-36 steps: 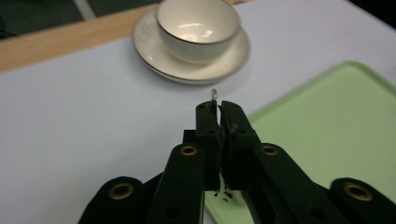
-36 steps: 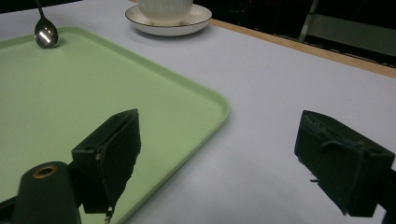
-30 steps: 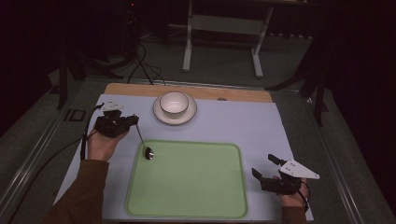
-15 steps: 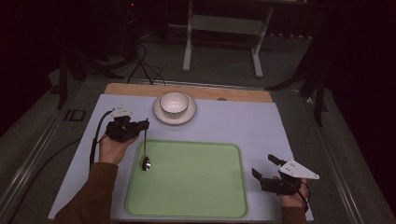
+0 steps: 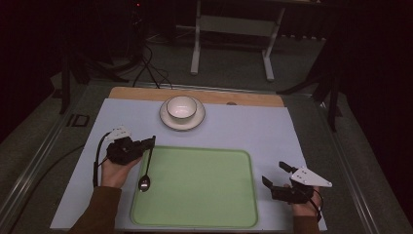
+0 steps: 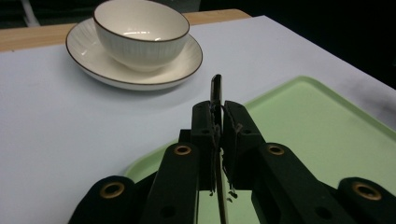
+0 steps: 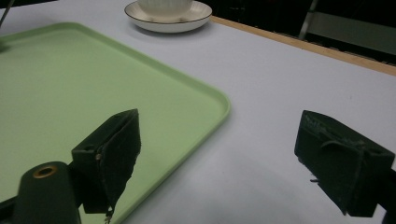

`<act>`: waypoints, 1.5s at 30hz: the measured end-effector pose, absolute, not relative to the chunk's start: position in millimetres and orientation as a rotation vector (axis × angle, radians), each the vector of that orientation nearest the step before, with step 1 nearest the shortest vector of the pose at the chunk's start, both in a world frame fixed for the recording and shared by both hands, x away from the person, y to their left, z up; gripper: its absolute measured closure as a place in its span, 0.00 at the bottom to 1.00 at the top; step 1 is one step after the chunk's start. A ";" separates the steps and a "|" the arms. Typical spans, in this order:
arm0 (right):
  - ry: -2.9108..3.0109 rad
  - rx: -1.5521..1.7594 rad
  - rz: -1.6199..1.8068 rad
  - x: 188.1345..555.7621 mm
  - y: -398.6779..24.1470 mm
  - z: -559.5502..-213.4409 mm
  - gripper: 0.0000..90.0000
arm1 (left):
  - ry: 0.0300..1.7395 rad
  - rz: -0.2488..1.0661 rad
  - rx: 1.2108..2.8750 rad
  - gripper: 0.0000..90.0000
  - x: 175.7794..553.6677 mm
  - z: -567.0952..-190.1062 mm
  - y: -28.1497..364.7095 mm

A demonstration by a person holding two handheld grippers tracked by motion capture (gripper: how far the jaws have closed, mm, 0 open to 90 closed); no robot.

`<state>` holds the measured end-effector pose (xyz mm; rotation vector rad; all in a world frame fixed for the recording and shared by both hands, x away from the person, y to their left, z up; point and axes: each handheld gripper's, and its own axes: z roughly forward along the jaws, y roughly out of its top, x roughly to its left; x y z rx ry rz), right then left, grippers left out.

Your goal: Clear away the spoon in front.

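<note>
On the bench [image 5: 243,131], a green tray [image 5: 204,185] is taken as landmark: at its left edge a spoon [image 5: 145,181] is pinched by the left gripper [image 5: 152,141], jaws just eased slightly, while the right gripper [image 5: 273,174], jaws spread, is held off its right edge.

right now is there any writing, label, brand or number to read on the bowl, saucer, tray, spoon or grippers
None: no text stands on the bowl, saucer, green tray, spoon, left gripper or right gripper.
</note>
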<state>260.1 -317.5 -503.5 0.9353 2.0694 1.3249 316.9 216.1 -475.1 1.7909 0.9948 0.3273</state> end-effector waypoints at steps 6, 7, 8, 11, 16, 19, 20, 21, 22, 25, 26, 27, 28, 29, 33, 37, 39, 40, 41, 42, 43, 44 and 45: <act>2.066 0.936 1.330 260.1 -318.4 -503.0 0.16 | 1.002 0.326 1.803 0.91 309.6 -480.3 217.5; 2.067 0.935 1.330 260.2 -318.4 -503.0 0.16 | 1.001 0.320 1.804 0.91 308.3 -481.3 217.9; 2.067 0.934 1.330 260.3 -318.3 -502.9 0.16 | 1.003 0.316 1.803 0.91 306.7 -482.3 218.1; 2.068 0.931 1.329 260.4 -317.9 -502.9 0.16 | 1.004 0.312 1.810 0.91 301.6 -485.0 218.9; 2.066 0.933 1.330 260.1 -318.5 -502.6 0.16 | 1.007 0.326 1.838 0.89 294.6 -489.4 219.5; 2.067 0.932 1.330 260.0 -318.2 -502.8 0.16 | 1.012 0.336 1.855 0.89 291.9 -492.2 220.6; 2.068 0.930 1.328 260.0 -318.0 -502.8 0.16 | 1.012 0.334 1.854 0.89 291.1 -493.1 221.5; 2.070 0.928 1.327 260.1 -317.8 -502.8 0.16 | 1.015 0.332 1.852 0.89 290.3 -494.2 221.9; 2.071 0.926 1.327 260.2 -317.6 -502.8 0.16 | 1.017 0.333 1.858 0.88 289.6 -495.2 222.2; 2.072 0.925 1.327 260.2 -317.3 -502.6 0.16 | 1.022 0.334 1.869 0.88 288.6 -498.5 222.6; 2.072 0.924 1.328 260.2 -317.3 -502.6 0.16 | 1.025 0.333 1.874 0.88 288.3 -499.3 222.6; 2.073 0.924 1.327 260.3 -317.3 -502.6 0.16 | 1.026 0.334 1.878 0.88 288.2 -500.3 222.2; 2.073 0.923 1.326 260.3 -317.3 -502.5 0.16 | 1.026 0.332 1.881 0.87 288.3 -501.4 221.5; 2.073 0.922 1.326 260.4 -317.4 -502.5 0.16 | 1.024 0.332 1.888 0.87 288.3 -502.3 220.8; 2.071 0.923 1.328 260.6 -317.7 -502.7 0.16 | 1.024 0.331 1.913 0.87 288.6 -505.8 216.8; 2.071 0.923 1.328 260.6 -318.0 -502.8 0.16 | 1.030 0.328 1.951 0.87 289.3 -509.8 213.6; 2.072 0.924 1.327 260.8 -317.9 -502.9 0.16 | 1.032 0.329 1.959 0.87 289.2 -511.1 213.5; 2.072 0.923 1.327 260.8 -317.8 -502.7 0.16 | 1.035 0.330 1.968 0.87 289.1 -511.5 213.3; 2.072 0.923 1.328 260.8 -317.6 -502.5 0.16 | 1.037 0.333 1.973 0.87 289.1 -512.1 213.2; 2.072 0.922 1.327 260.9 -317.4 -502.5 0.16 | 1.040 0.333 1.979 0.87 289.4 -512.9 213.2; 2.074 0.921 1.324 261.1 -317.2 -502.7 0.16 | 1.046 0.330 1.983 0.87 289.9 -513.9 213.3; 2.075 0.923 1.323 261.2 -316.8 -502.9 0.16 | 1.050 0.324 1.986 0.87 290.4 -515.2 213.1; 2.076 0.923 1.322 261.2 -316.7 -503.0 0.16 | 1.052 0.317 1.997 0.87 291.0 -516.1 213.2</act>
